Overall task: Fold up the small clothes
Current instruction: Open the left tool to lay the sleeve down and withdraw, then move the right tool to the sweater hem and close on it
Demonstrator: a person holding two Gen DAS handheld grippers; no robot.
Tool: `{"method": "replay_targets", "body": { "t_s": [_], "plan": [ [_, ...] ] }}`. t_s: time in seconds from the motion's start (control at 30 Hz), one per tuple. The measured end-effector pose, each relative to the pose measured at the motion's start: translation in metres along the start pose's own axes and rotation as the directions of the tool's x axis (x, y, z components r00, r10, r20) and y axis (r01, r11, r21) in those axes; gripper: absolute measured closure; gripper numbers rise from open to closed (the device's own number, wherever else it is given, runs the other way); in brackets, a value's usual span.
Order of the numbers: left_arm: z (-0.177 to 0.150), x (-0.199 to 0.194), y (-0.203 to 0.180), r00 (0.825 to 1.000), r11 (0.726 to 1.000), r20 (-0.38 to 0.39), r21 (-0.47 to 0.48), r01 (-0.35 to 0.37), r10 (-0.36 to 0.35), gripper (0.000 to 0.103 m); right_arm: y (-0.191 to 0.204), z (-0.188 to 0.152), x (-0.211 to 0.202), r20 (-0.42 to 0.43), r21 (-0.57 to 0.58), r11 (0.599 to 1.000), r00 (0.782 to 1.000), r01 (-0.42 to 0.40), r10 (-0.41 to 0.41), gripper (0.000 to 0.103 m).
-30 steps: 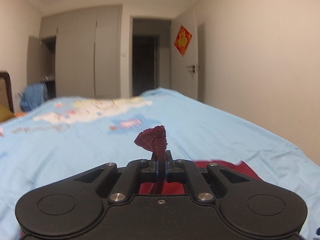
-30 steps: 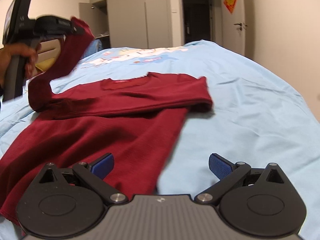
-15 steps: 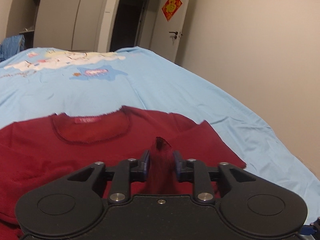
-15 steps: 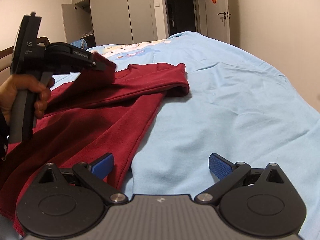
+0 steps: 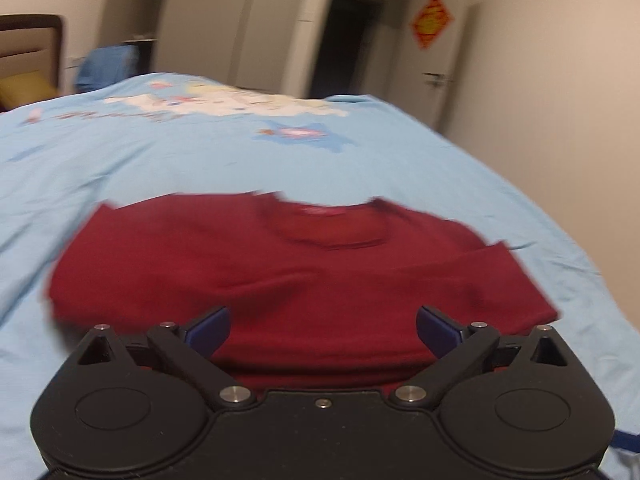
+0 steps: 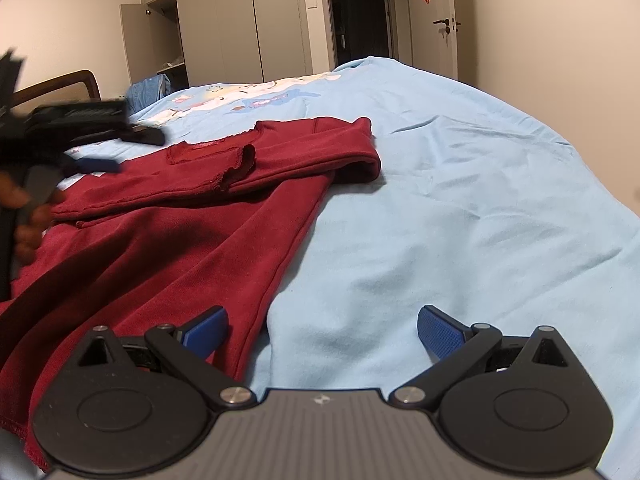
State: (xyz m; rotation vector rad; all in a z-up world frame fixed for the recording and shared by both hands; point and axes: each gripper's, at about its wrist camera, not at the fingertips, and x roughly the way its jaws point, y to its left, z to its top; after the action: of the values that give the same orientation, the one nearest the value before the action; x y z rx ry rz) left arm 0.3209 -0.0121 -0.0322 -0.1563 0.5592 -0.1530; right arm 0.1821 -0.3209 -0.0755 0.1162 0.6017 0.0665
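Note:
A dark red long-sleeved shirt [image 5: 280, 264] [image 6: 180, 232] lies flat on the light blue bed sheet [image 5: 120, 152] [image 6: 460, 208], collar away from me. Both sleeves are folded across its chest; one cuff [image 6: 240, 164] rests near the collar. My left gripper [image 5: 322, 330] hovers over the shirt's middle, its jaws opening wide with nothing pinched between the blue pads. It shows blurred at the left of the right wrist view [image 6: 128, 150], held by a hand [image 6: 24, 216]. My right gripper [image 6: 322, 330] stands open above the shirt's right side seam and the bare sheet.
The bed's right edge runs along a beige wall [image 6: 560, 40]. Beyond the bed stand wardrobes [image 6: 240, 20], a dark doorway [image 6: 360, 16] and a white door [image 6: 444, 28]. A wooden chair back [image 6: 60, 84] and a blue garment [image 6: 148, 88] sit at the far left.
My left gripper carried the pinched sleeve across the shirt, lowered, opened and let it go; the sleeve now lies over the chest. The right gripper stayed put and open.

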Motion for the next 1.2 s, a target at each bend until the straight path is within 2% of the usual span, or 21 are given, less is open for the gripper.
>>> {"method": "replay_targets", "body": {
  "t_s": [0.07, 0.17, 0.23, 0.37, 0.47, 0.67, 0.8, 0.9, 1.03, 1.2],
  "plan": [
    [-0.006, -0.009, 0.024, 0.994, 0.994, -0.016, 0.005, -0.108, 0.108, 0.003, 0.001, -0.001, 0.001, -0.007, -0.003, 1.0, 1.0, 0.0, 0.0, 0.0],
    [-0.011, -0.018, 0.056, 0.963, 0.963, -0.027, 0.052, -0.265, 0.267, 0.003, 0.005, -0.001, 0.002, -0.01, -0.013, 1.0, 1.0, 0.002, -0.002, 0.0],
    [-0.011, -0.021, 0.073, 0.941, 0.938, -0.023, 0.078, -0.336, 0.339, 0.003, 0.007, 0.0, 0.002, -0.002, -0.014, 1.0, 1.0, 0.004, -0.004, 0.0],
    [-0.008, -0.017, 0.098, 0.913, 0.906, -0.011, 0.121, -0.405, 0.409, 0.002, 0.016, 0.011, 0.007, 0.032, -0.039, 0.999, 0.999, 0.002, -0.001, 0.0],
    [-0.008, -0.009, 0.107, 0.897, 0.887, -0.003, 0.152, -0.436, 0.442, 0.002, 0.027, 0.029, 0.02, 0.062, -0.074, 0.997, 0.998, -0.017, 0.022, 0.0],
    [-0.002, 0.006, 0.119, 0.893, 0.88, 0.028, 0.156, -0.448, 0.45, 0.003, 0.054, 0.07, 0.062, 0.119, -0.131, 0.99, 0.991, -0.046, 0.062, 0.0],
    [0.006, 0.013, 0.125, 0.87, 0.858, 0.048, 0.149, -0.492, 0.491, 0.007, 0.07, 0.092, 0.092, 0.132, -0.165, 0.985, 0.989, -0.05, 0.072, 0.0],
    [0.01, 0.007, 0.129, 0.878, 0.871, 0.087, 0.109, -0.479, 0.471, 0.007, 0.078, 0.102, 0.112, 0.132, -0.179, 0.983, 0.989, -0.042, 0.067, 0.0],
    [0.012, 0.005, 0.127, 0.872, 0.869, 0.126, 0.1, -0.485, 0.473, 0.008, 0.082, 0.102, 0.134, 0.092, -0.183, 0.983, 0.995, -0.01, 0.027, 0.0],
    [0.017, 0.01, 0.133, 0.847, 0.848, 0.117, 0.06, -0.527, 0.518, 0.013, 0.081, 0.09, 0.142, 0.096, -0.197, 0.98, 0.995, 0.002, 0.017, 0.0]
  ]
}}
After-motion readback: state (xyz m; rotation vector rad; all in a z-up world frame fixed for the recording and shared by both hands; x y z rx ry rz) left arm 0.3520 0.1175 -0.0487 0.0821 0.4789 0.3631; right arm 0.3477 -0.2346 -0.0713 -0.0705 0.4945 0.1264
